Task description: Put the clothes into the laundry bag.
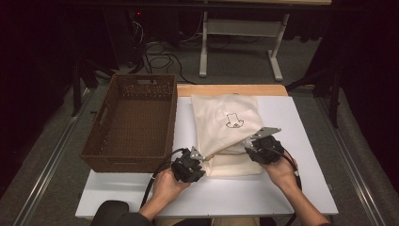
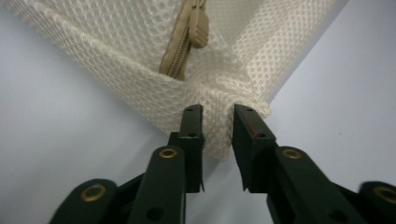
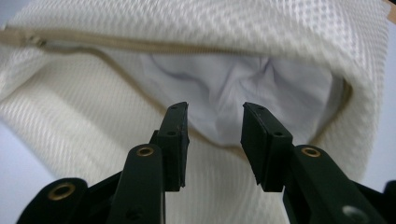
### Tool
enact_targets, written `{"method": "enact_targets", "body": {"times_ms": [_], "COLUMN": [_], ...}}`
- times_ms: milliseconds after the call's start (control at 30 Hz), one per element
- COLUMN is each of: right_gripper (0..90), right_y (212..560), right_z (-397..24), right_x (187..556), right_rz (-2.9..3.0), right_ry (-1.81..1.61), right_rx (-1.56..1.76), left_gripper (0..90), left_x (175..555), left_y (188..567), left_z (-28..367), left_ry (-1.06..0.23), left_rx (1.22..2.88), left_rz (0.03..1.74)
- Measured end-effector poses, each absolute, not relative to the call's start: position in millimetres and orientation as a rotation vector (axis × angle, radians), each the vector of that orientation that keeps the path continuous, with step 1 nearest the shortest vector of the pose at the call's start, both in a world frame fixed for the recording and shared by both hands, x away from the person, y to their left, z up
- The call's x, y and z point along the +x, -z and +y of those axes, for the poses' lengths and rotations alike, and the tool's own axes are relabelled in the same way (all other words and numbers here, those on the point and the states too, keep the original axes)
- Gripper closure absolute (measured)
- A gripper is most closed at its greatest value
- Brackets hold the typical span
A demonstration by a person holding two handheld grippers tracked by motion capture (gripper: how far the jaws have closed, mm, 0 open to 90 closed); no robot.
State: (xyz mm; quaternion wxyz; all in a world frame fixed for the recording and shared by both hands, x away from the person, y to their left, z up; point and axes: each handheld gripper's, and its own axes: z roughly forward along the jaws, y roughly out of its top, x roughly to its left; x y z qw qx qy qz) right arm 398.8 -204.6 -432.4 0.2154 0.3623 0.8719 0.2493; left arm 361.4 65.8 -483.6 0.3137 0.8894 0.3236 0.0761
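High view: mesh bag [image 1: 228, 123] at counter [image 1: 301, 188] centre, basket [image 1: 131, 122] at 9 o'clock. Left gripper [image 2: 217, 122] fingers parted around the bag corner, not pinching; right gripper [image 3: 215, 123] fingers open, empty. Bag mouth may collapse, unheld.

No readable text, only a small drawing on the mesh bag [image 1: 227, 123].

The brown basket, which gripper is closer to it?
Left. The left gripper sits just off the brown basket's near right corner, at the mesh bag's corner. The right gripper is farther right, at the bag's open mouth.
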Motion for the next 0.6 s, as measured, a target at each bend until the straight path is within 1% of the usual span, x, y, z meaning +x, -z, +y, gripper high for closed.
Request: {"method": "enact_targets", "body": {"times_ms": [67, 200, 300, 467, 600], "right_gripper": [60.3, 58.9, 57.1, 53.6, 50.0], "right_y": [431.6, 436.8, 439.5, 443.0, 449.7], "right_z": [-210.8, -221.3, -230.7, -243.0, -243.2], "right_x": [391.7, 382.7, 378.7, 377.1, 382.7], "right_rz": [2.409, 2.396, 2.379, 2.344, 2.343], "right_ry": [-0.685, -0.612, -0.614, -0.629, -0.603], "right_rx": [1.011, 1.010, 1.031, 1.096, 1.129], "left_gripper": [63.7, 54.1, 47.8, 41.6, 39.4], "left_x": [358.1, 352.4, 352.3, 361.7, 371.4], "left_y": [477.6, 468.9, 467.8, 469.2, 469.9], "left_z": [62.7, 54.2, 48.1, 36.3, 28.5], "left_ry": [-0.244, -0.347, -0.375, -0.441, -0.474], "left_rx": [2.339, 2.330, 2.319, 2.321, 2.338], "left_rz": [0.844, 0.857, 0.874, 0.891, 0.922]}}
